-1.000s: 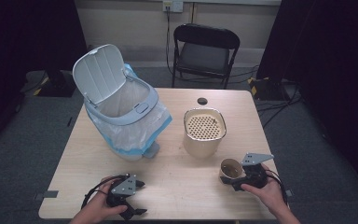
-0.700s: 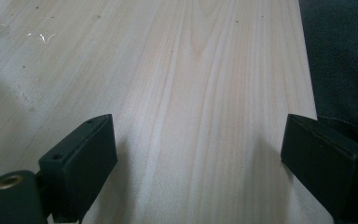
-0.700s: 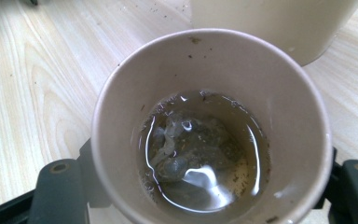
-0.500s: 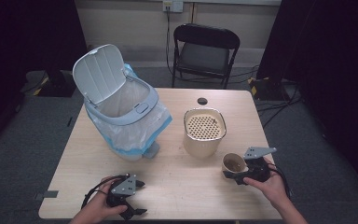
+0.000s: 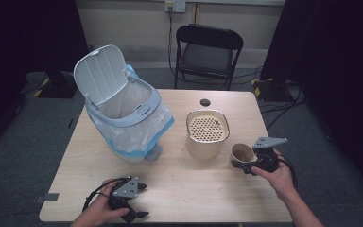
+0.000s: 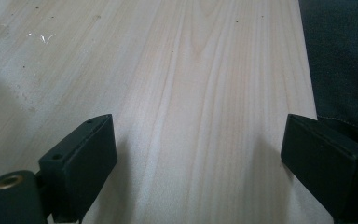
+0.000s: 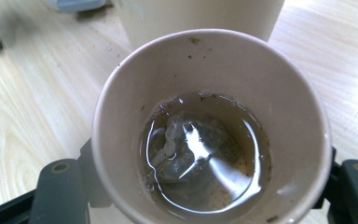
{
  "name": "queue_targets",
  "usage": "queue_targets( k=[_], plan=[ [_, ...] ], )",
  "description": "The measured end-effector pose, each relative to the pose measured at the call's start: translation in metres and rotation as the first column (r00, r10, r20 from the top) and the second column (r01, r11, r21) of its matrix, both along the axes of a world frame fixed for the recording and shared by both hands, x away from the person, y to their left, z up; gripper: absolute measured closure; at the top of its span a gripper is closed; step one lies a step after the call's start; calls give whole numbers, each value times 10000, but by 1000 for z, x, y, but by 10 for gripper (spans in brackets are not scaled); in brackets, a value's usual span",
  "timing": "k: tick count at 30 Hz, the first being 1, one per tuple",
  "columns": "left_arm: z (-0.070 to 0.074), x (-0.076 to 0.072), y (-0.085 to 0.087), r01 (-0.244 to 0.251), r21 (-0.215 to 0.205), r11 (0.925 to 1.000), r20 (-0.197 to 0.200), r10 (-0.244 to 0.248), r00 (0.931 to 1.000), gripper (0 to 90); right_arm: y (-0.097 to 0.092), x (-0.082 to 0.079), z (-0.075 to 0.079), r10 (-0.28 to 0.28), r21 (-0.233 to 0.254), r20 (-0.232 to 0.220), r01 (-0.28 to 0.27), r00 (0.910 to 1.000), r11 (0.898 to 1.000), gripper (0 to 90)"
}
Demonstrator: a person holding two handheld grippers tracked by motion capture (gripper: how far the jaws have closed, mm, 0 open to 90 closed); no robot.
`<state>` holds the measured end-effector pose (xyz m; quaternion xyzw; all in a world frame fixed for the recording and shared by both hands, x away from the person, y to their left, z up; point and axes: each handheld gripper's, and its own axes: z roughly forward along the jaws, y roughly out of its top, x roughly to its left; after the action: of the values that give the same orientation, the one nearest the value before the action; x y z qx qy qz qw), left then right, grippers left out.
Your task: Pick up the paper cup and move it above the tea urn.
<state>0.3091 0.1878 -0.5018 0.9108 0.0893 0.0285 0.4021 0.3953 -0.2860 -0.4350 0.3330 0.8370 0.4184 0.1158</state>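
Centrally, we see a paper cup (image 7: 212, 126) clasped between the jaws of the right tool (image 5: 260, 160), one jaw pressed to each side of its wall. In the right gripper view the cup holds a shallow pool of brownish liquid (image 7: 223, 186) with a sodden tea bag (image 7: 186, 144) lying at the bottom, and dark specks cling to the inner wall. In the high view we locate the cup (image 5: 242, 154) at the right side of the desk (image 5: 194, 189), just right of a cream container (image 5: 207, 135) with a perforated top; whether the cup's base touches the desk we cannot tell. The person's right hand (image 5: 276, 174) grips the tool from behind, and a grey three-cornered plate (image 5: 269, 142) sits on top of it.

Farther left, we note a white bin (image 5: 127, 118) lined with a clear bag, its lid (image 5: 100, 73) swung up and open, with a blue layer showing beneath the bag. A small dark round object (image 5: 204, 102) lies near the far edge of the desk, and a black folding chair (image 5: 207, 52) stands beyond it.

At the near left edge we find the left tool (image 5: 137, 201) held in the left hand (image 5: 97, 215). In the left gripper view its jaws stand wide apart over bare wood, nothing between them.
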Motion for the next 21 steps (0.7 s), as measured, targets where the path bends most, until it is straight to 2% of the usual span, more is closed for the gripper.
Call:
queue_targets(
  k=[10, 21],
  plan=[
    [0, 0, 0, 0, 2, 10000, 1, 0, 10000, 99, -2, 18, 11, -358, 234, 196, 353, 9992, 9991, 278],
    [0, 0, 0, 27, 0, 10000, -17, -27, 10000, 99, -2, 33, 19, -537, 125, 262, 533, 9982, 9985, 280]
  ],
)
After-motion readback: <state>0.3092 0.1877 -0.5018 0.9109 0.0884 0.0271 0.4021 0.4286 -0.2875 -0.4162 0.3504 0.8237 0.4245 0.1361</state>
